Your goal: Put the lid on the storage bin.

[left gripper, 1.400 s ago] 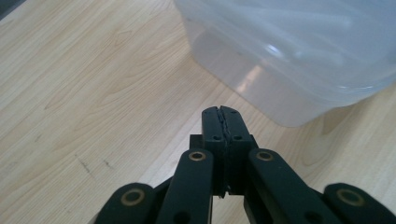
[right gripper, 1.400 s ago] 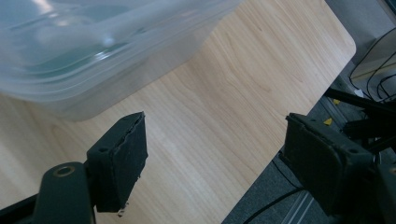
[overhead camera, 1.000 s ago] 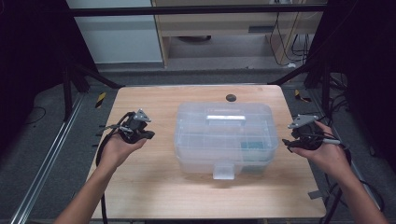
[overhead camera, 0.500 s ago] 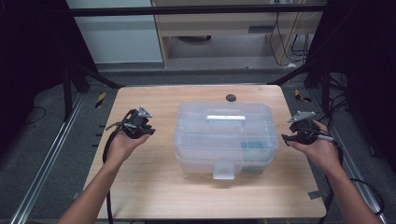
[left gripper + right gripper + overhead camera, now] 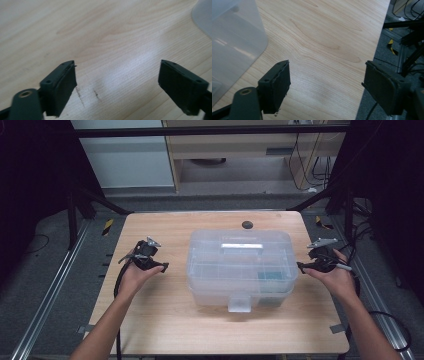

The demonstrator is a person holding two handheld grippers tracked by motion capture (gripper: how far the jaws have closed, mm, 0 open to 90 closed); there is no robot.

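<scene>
**Clear box at frame centre, one spread claw to each side**

Centred in the high view on the pale wooden table (image 5: pixel 165 320): a clear plastic storage box with a lid, a carry handle and a front latch (image 5: pixel 240 267). Lid down, latch tab hanging at the lower middle of the box, handle lying flat along the top. Long axis running left to right across the frame, so each short end faces one claw.

Left gripper (image 5: pixel 159 267) held at middle left of the high view, just above the tabletop, pointed inward toward the box's left end but apart from it, with bare wood between. Jaws spread wide with nothing between them, as plain in the left gripper view (image 5: pixel 117 82), where only wood grain lies between them and a rounded pale corner of the box (image 5: pixel 203 17) sits at the upper right edge.

Right gripper (image 5: pixel 306 266) held at middle right of the high view, close beside the box's right end, seemingly not touching. Jaws likewise spread and empty in the right gripper view (image 5: pixel 327 82), with the box's translucent wall (image 5: pixel 237 40) at the upper left and the table edge along the right.

Judged from this layout: the right claw nearer to the box than the left. Any coming move likely inward along the long axis from both sides, or toward the latch at the front, which lies below and inward of both claws in the frame. Contents dim through the plastic; a teal patch at lower right of the box, nature unclear.
</scene>
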